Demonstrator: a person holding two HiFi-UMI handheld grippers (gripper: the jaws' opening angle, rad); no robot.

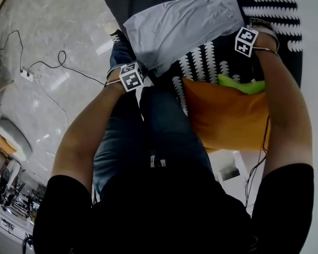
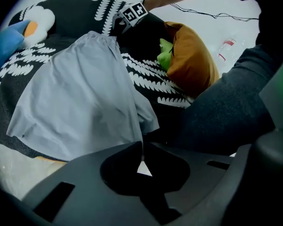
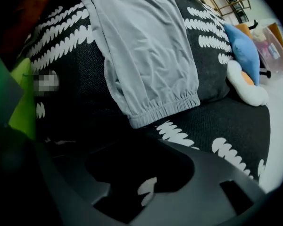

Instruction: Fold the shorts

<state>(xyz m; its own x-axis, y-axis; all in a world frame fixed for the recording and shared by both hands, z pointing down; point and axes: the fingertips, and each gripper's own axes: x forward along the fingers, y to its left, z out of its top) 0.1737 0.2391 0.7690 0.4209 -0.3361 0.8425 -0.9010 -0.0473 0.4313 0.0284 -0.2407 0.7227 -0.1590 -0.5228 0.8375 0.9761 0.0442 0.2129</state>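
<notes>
The shorts (image 1: pixel 185 28) are seen as thin, smooth, matt grey cloth, lightly creased, with a gathered elastic band along one edge. The cover (image 3: pixel 217 117) beneath is shown as coarser woven black fabric printed in white. At 3 o'clock in the head view, the cushion (image 1: pixel 228 118) is covered in matt orange cloth. At 10 o'clock, the floor (image 1: pixel 47 46) is polished, veined stone. The left gripper (image 2: pixel 142 147) is moulded in matt dark plastic.

Hand-held gripper (image 2: pixel 142 146) pinches grey shorts (image 2: pixel 80 93) (hem corner); jaws together.
</notes>
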